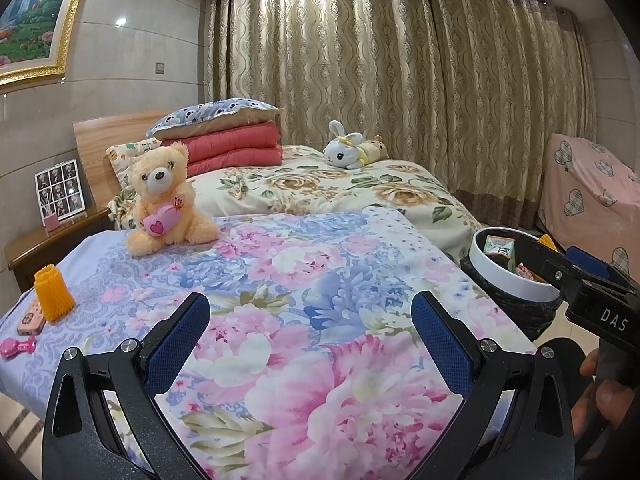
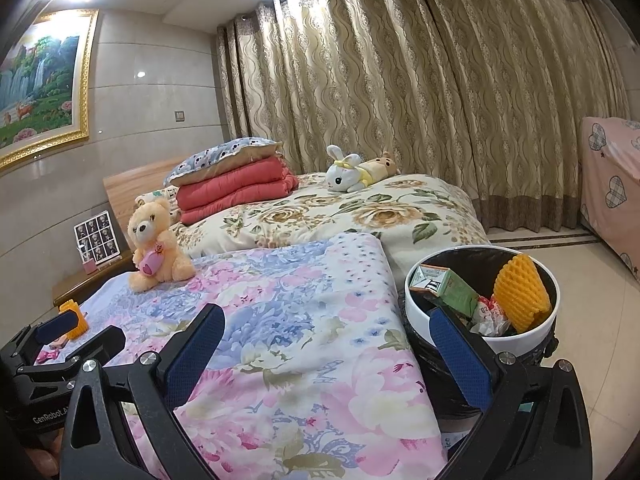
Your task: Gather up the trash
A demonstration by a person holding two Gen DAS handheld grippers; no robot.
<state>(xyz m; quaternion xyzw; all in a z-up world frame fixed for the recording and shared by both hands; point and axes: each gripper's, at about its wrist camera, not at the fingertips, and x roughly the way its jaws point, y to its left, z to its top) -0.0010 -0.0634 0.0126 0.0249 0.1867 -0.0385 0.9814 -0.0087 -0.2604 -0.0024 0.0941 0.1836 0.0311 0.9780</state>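
An orange foam fruit net (image 1: pixel 53 295) stands on the floral bedspread at the near left corner; in the right wrist view the same orange net (image 2: pixel 76 322) shows partly behind my left gripper (image 2: pixel 80 334). My left gripper (image 1: pixel 310 344) is open over the bedspread, holding nothing. A white-rimmed trash bin (image 2: pixel 416 308) with a black liner stands beside the bed. It holds a green carton (image 2: pixel 450 288), a crumpled wrapper (image 2: pixel 494 318) and another orange foam net (image 2: pixel 520 294). My right gripper (image 2: pixel 326 344) is open and empty, its right finger over the bin's near rim.
A phone (image 1: pixel 30 320) and a pink toy (image 1: pixel 18 347) lie by the net. A teddy bear (image 1: pixel 166 200) sits on the bed, with folded red quilts (image 1: pixel 232 146) and a rabbit plush (image 1: pixel 346 150) behind. A wooden nightstand (image 1: pixel 48 240) is at the left; tiled floor (image 2: pixel 592 280) lies right of the bin.
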